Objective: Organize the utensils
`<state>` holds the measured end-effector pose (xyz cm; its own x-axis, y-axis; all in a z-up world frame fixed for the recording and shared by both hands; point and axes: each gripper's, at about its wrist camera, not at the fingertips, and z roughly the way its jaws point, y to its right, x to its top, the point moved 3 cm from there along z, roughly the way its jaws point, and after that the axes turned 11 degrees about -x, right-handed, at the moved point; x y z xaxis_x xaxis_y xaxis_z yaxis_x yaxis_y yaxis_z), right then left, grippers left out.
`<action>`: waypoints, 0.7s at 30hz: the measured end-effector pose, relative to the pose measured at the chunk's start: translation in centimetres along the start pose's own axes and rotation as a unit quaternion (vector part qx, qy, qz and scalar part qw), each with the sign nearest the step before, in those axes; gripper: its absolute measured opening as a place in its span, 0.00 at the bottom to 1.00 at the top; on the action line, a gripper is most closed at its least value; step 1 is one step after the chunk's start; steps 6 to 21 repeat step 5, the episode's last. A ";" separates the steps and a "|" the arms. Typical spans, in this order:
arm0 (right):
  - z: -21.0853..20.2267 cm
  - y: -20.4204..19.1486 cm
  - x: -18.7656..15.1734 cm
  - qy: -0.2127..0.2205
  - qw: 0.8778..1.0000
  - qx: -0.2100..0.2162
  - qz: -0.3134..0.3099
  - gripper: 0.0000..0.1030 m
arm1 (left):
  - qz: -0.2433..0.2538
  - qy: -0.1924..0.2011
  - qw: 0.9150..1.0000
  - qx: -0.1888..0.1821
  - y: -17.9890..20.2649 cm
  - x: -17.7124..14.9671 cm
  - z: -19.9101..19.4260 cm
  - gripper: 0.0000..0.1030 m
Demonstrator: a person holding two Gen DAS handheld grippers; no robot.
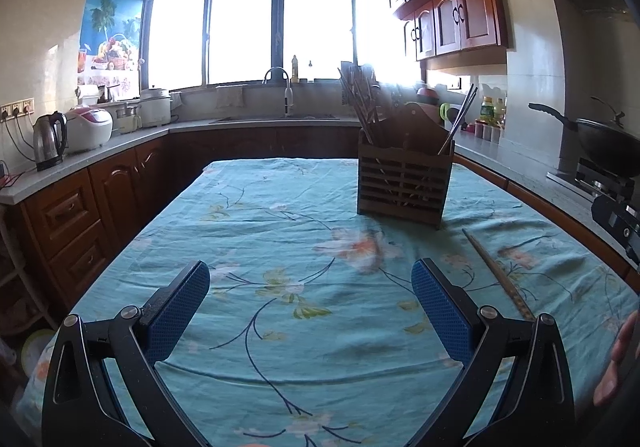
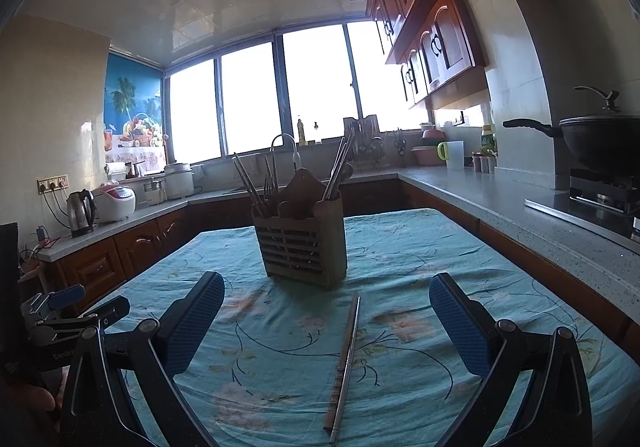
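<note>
A wooden slatted utensil holder [image 1: 404, 183] stands on the table with the teal floral cloth [image 1: 280, 247]; chopsticks and other utensils stick up from it. It also shows in the right wrist view [image 2: 302, 247]. A pair of chopsticks [image 2: 345, 363] lies flat on the cloth in front of the holder, between my right gripper's fingers; it shows in the left wrist view [image 1: 498, 273] to the right. My left gripper [image 1: 310, 287] is open and empty above the cloth. My right gripper [image 2: 326, 303] is open and empty, hovering over the chopsticks.
Counters run around the table. A kettle [image 1: 50, 141] and rice cooker [image 1: 88, 127] stand on the left, a sink with a faucet [image 1: 282, 91] at the back, and a black wok [image 2: 596, 143] on the stove at the right. The left gripper [image 2: 72, 311] shows at the right wrist view's left edge.
</note>
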<state>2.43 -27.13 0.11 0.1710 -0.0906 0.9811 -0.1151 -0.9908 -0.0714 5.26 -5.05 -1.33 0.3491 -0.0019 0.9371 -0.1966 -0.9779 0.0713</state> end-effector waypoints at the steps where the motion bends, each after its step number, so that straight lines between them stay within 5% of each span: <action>1: 0.1 0.1 0.0 -0.002 1.000 0.000 0.000 1.00 | 0.000 -0.002 1.000 -0.002 0.0 0.0 0.1 1.00; 21: 0.4 0.3 -0.1 -0.011 1.000 -0.005 0.003 1.00 | 0.001 -0.009 1.000 -0.006 0.2 0.1 0.3 1.00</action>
